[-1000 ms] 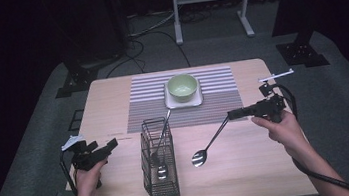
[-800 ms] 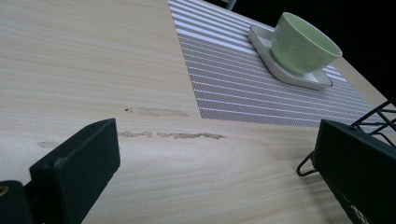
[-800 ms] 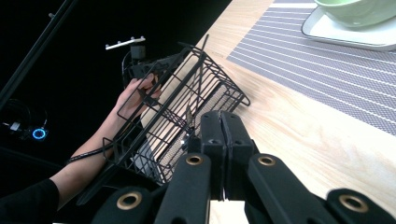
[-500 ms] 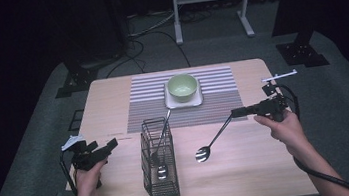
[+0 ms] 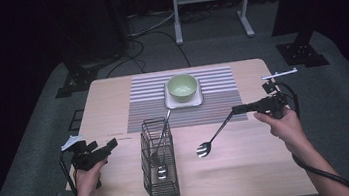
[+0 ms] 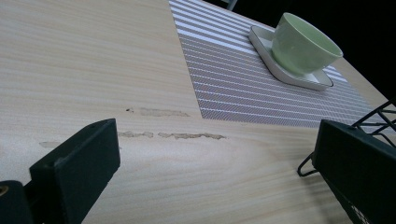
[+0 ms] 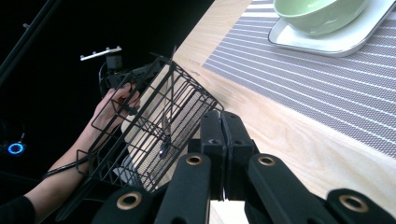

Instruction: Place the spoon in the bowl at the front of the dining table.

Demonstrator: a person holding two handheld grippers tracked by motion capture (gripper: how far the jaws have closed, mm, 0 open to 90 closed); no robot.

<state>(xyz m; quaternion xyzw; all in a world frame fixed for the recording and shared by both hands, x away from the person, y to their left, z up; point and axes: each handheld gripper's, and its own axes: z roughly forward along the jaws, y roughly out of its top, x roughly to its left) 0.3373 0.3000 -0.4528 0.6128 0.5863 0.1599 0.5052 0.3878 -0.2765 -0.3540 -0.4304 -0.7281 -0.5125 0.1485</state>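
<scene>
Right gripper (image 5: pixel 237 109) clamped tight on a spoon's (image 5: pixel 213 136) handle tip, bowl end hanging low over the table (image 5: pixel 107 101) between wire caddy (image 5: pixel 159 166) and green bowl (image 5: pixel 182 87). One utensil already stands in the caddy. Judged midway: spoon lifted, not yet placed. Left gripper (image 5: pixel 109 147) idle beside the caddy, jaws wide, empty.

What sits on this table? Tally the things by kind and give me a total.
Spoons: 2, one in the right gripper, one in the rack
Wire utensil racks: 1
Green bowls: 1
White square plates: 1
Striped placemats: 1
Total: 6
</scene>
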